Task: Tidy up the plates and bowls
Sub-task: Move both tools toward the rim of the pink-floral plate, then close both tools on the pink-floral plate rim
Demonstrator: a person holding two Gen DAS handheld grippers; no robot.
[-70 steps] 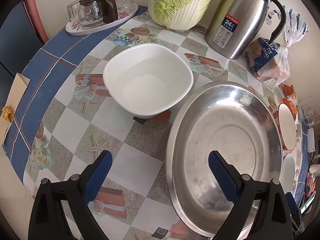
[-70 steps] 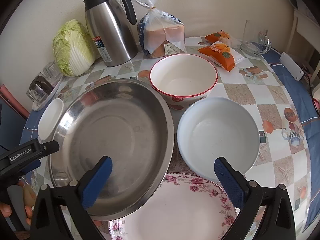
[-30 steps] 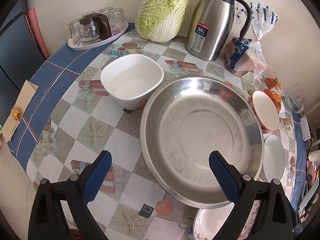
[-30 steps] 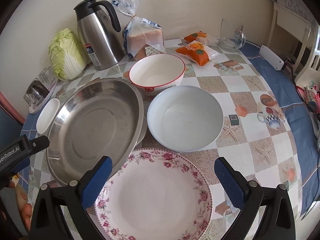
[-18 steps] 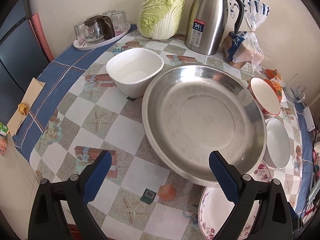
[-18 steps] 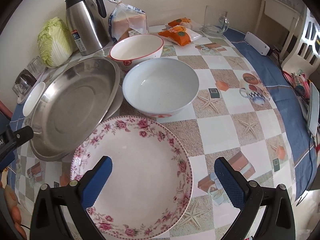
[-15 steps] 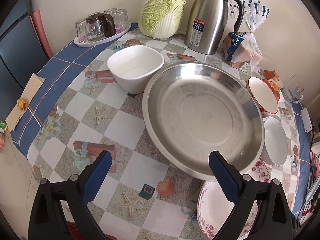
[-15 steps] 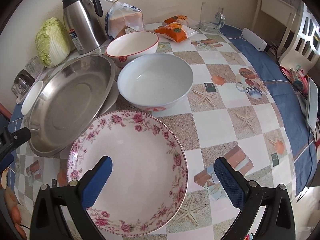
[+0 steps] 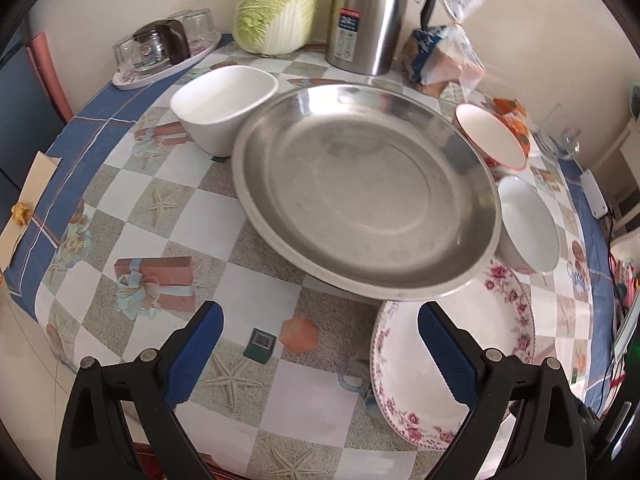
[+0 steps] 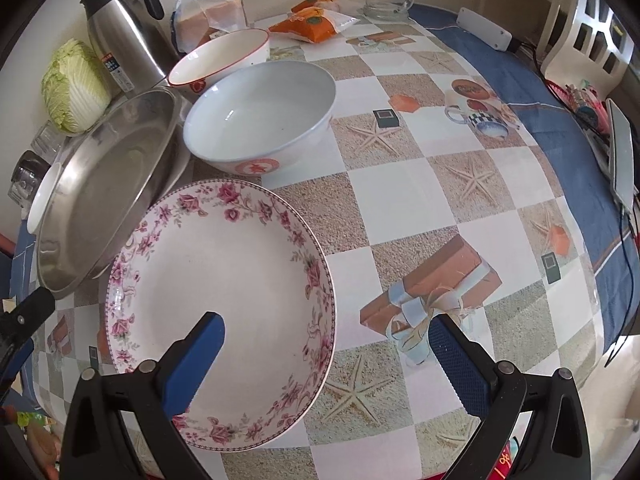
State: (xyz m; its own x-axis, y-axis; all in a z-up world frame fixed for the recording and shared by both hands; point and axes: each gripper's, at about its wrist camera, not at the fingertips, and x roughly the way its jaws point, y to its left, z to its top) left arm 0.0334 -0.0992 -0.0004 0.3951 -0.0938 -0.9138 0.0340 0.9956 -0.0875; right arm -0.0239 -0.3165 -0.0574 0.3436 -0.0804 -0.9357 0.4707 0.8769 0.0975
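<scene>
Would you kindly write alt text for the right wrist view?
The open right gripper hovers over a floral-rimmed plate on a checkered tablecloth. Behind it sit a white bowl, a red-rimmed bowl and a large steel pan.

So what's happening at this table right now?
A person holds a gripper in each hand over a table of dishes, and neither is gripping anything. The left gripper is open, hovering near the big steel pan. The right gripper is open over the near edge of the floral plate. A white bowl, a red-rimmed bowl and a square white bowl sit separately; nothing is stacked yet, though the pan's rim overlaps the plate's edge.
</scene>
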